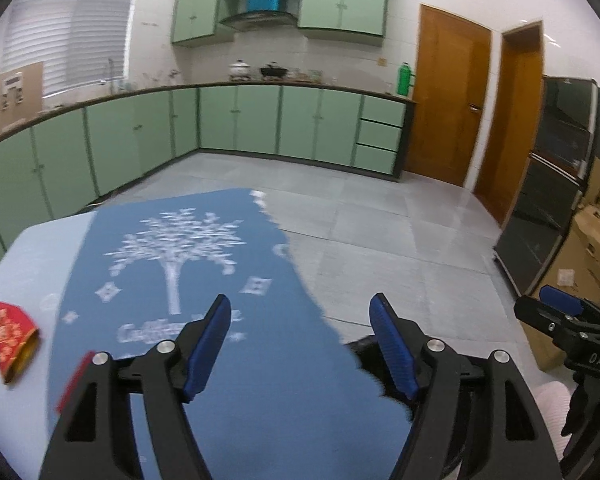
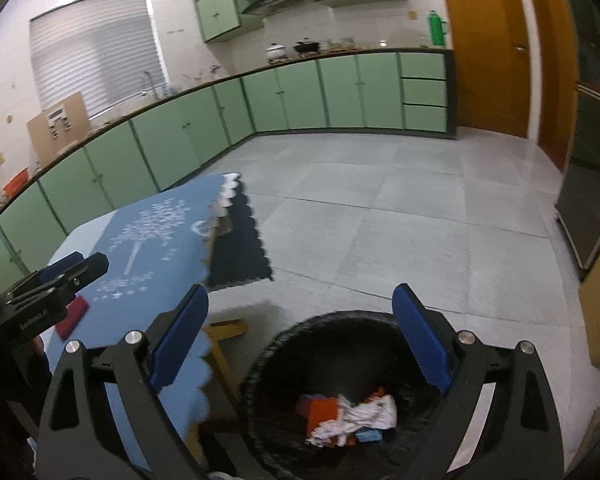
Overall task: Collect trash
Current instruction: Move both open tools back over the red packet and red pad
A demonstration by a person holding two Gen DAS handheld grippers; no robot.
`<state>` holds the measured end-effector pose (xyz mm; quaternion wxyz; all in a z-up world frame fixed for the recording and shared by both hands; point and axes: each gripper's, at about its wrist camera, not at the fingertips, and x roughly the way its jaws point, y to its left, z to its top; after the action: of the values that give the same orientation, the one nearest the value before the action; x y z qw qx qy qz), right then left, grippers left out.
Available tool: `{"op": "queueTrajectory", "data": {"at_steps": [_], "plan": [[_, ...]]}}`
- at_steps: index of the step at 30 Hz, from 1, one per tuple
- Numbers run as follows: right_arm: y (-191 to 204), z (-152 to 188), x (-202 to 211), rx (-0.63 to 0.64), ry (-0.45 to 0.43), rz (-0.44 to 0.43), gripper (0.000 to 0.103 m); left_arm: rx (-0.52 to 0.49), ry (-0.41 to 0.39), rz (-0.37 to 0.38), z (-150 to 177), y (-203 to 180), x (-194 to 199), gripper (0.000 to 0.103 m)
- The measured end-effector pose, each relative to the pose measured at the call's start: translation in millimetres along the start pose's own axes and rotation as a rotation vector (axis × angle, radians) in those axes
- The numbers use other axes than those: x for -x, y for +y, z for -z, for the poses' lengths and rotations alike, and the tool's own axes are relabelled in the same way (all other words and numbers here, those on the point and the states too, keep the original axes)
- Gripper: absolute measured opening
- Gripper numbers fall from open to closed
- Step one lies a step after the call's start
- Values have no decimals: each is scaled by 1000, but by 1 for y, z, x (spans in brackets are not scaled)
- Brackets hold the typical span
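My left gripper (image 1: pixel 302 312) is open and empty above the blue tablecloth (image 1: pixel 204 280). A red and gold paper packet (image 1: pixel 12 338) lies on the table at the far left. A flat red piece (image 1: pixel 74 384) lies by my left finger; it also shows in the right wrist view (image 2: pixel 73 317). My right gripper (image 2: pixel 302 304) is open and empty above a black trash bin (image 2: pixel 328 396) beside the table. The bin holds crumpled white paper (image 2: pixel 356 416) and orange and blue scraps. The right gripper also shows in the left wrist view (image 1: pixel 560 306).
Green kitchen cabinets (image 1: pixel 260 120) run along the far walls. Wooden doors (image 1: pixel 448 96) stand at the right. A dark glass cabinet (image 1: pixel 548 184) and cardboard boxes (image 1: pixel 592 248) are at the far right. A wooden stool (image 2: pixel 220 340) stands under the table edge. Grey tiled floor (image 2: pixel 380 208) lies beyond.
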<state>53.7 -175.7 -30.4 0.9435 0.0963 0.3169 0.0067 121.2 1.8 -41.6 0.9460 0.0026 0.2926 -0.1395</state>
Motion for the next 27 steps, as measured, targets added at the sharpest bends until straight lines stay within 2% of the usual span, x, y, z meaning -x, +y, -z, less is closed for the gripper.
{"op": "queueTrajectory", "data": {"at_steps": [12,21,27], "plan": [[99,-8,-33,120,37,-145,92,107,-26,-202,14,100,38,71],[177,0,-58,213,70,-248,92,191,-22,-362,34,176,61,71],[219,6,-67,250,72,-302,92,221,-23,-426,44,209,71,71]]}}
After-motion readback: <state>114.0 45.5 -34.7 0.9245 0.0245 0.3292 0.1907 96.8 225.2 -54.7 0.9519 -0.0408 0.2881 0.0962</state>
